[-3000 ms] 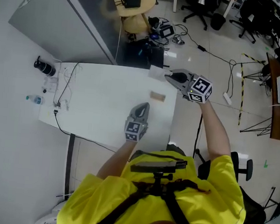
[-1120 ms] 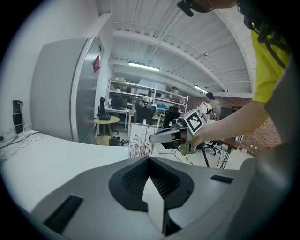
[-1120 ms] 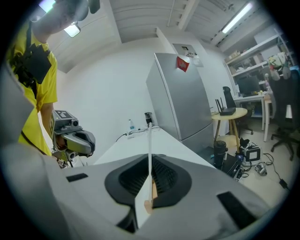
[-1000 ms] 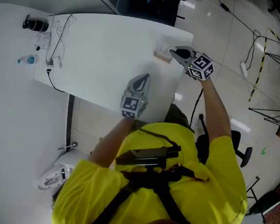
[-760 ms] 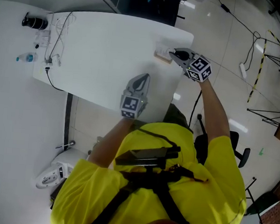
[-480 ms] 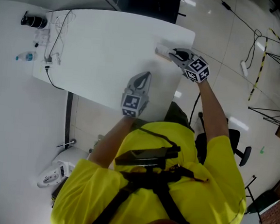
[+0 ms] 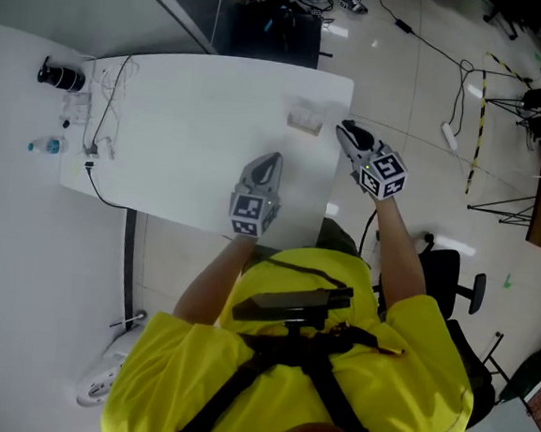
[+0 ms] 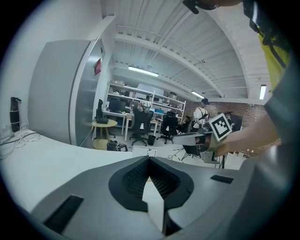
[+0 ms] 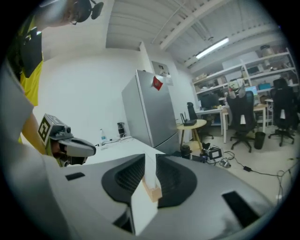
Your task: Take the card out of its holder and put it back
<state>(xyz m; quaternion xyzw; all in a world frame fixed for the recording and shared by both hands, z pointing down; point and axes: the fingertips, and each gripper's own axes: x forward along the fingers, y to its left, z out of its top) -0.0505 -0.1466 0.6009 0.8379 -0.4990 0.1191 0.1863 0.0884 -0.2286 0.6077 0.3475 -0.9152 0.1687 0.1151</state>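
Both my grippers are up over the white table [image 7: 182, 146] right now. My left gripper [image 7: 268, 160] hangs over the near edge, nose pointing to 12 o'clock. Its jaws are pressed together with nothing between them, just a sliver of white tabletop showing underneath.

My right gripper [image 7: 346, 129] is off past the table's right edge, nose aimed at roughly 11 o'clock. Its jaws sit a little apart, so there's a narrow slot between them and they're not clamped on anything. Looking down that slot in the right gripper view, I can see the tan holder [image 7: 305, 121] sitting on the tabletop.

There's white above and below the holder in that slot. Honestly I can't tell if that's the card standing in it or just the table. The head view doesn't help, since the holder is only a pale blurry patch there. It's on the table close to the far right corner, about 1 o'clock from my left gripper and about 9 o'clock from my right gripper's nose, near it but not touching.

Way over at 10 o'clock, along the table's left end, there's a black cylinder [image 7: 61, 76], a tangle of cables [image 7: 112, 93] and a little bottle [image 7: 46, 146], all well apart from both grippers.
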